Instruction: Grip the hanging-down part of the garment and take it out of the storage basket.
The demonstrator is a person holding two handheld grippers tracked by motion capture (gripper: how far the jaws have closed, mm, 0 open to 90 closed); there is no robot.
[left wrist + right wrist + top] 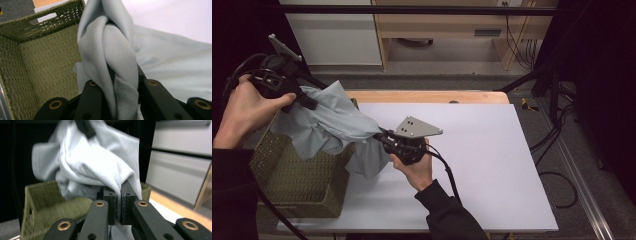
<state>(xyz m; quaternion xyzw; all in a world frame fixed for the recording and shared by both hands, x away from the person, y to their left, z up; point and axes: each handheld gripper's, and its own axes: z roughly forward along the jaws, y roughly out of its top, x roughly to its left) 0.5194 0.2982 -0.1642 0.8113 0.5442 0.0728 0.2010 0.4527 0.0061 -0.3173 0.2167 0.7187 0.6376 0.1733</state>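
Observation:
A pale grey-blue cloth hangs stretched between my two grippers above a green woven basket at the table's left. My left gripper holds the cloth's upper end, high over the basket's far side; its jaws are shut on a twisted bunch of the cloth. My right gripper pinches the cloth's other end over the white table top, just right of the basket. Its pads are pressed together on a fold of the cloth. The cloth's lower part droops beside the basket.
The basket stands open on the left part of the white table top. Beyond the table's wooden far edge are cabinets and cables on the floor. A black stand and cables are to the right.

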